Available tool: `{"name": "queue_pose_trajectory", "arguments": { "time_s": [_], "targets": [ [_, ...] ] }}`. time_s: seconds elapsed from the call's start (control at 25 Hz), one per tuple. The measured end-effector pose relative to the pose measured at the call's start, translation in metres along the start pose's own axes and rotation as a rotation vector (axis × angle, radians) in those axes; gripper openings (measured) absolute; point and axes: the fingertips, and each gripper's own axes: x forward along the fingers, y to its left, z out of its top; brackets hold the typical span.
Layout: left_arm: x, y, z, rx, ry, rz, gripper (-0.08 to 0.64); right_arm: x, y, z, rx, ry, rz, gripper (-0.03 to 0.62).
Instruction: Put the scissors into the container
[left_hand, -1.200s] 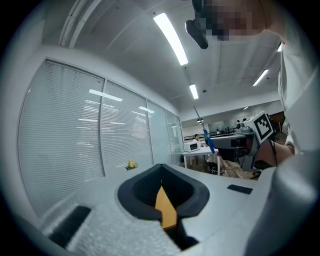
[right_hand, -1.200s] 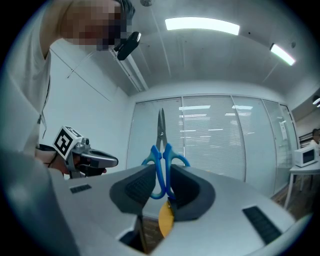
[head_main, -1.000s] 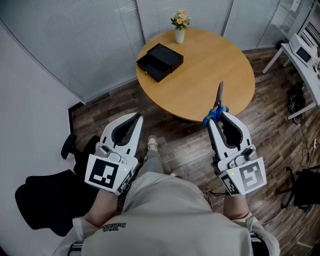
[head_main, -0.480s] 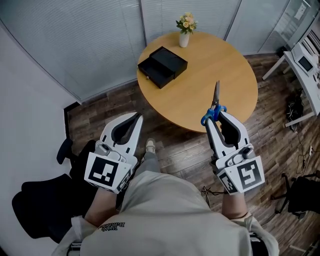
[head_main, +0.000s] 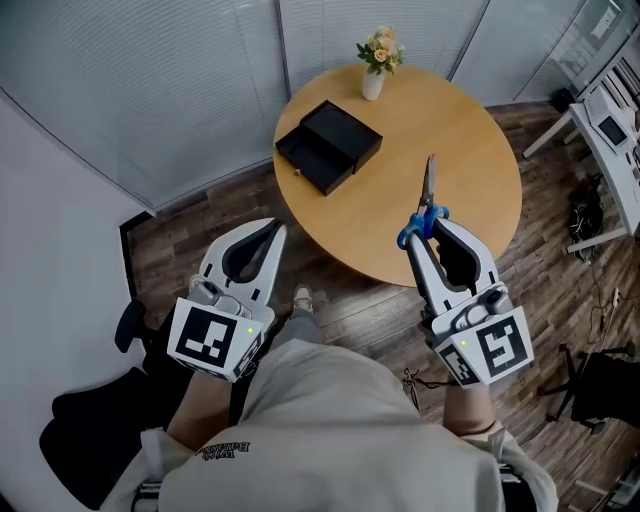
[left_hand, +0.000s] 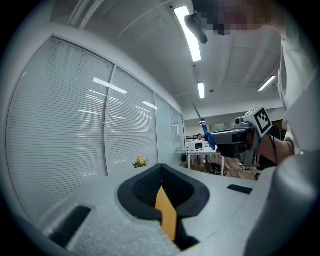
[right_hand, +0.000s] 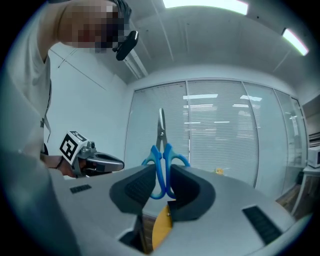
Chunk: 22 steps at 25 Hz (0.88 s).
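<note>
The scissors (head_main: 425, 203) have blue handles and point their blades away from me, upright in the right gripper view (right_hand: 161, 131). My right gripper (head_main: 421, 232) is shut on the handles and hangs over the near edge of the round wooden table (head_main: 470, 150). The black container (head_main: 328, 146) sits on the table's far left, its drawer slid out toward me. My left gripper (head_main: 273, 232) is shut with nothing in it, held over the floor left of the table. From the left gripper view, the scissors (left_hand: 207, 137) show small and far off to the right.
A white vase of flowers (head_main: 376, 62) stands at the table's far edge, behind the container. A white desk with equipment (head_main: 612, 112) and floor cables (head_main: 588, 212) lie to the right. A black chair (head_main: 85, 450) is at my lower left. Blinds cover the glass wall behind.
The table has drawn nearer. Both grippers have moved forward, and the right one now carries the scissors over the table's near edge. The grip on the scissors is unchanged.
</note>
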Motion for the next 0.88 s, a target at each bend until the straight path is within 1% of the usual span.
{"name": "queue_pose_trajectory", "arguments": {
  "time_s": [0.44,0.52,0.64,0.76,0.88],
  "targets": [
    [0.051,0.106,-0.018,-0.024,0.043,-0.049,0.021,0.128,-0.007,-0.01,0.029,0.068,0.028,0.097],
    [0.058,0.123,-0.025,-0.026,0.063,-0.057,0.021,0.152,-0.011,-0.015,0.03,0.078,0.018,0.097],
    [0.064,0.146,-0.028,-0.02,0.072,-0.057,0.021,0.183,-0.019,-0.025,0.064,0.089,-0.005,0.097],
    [0.07,0.168,-0.032,-0.039,0.078,-0.049,0.021,0.208,-0.023,-0.039,0.053,0.145,-0.004,0.097],
    [0.086,0.191,-0.05,-0.07,0.095,-0.049,0.021,0.24,-0.028,-0.061,0.039,0.214,0.007,0.097]
  ]
}}
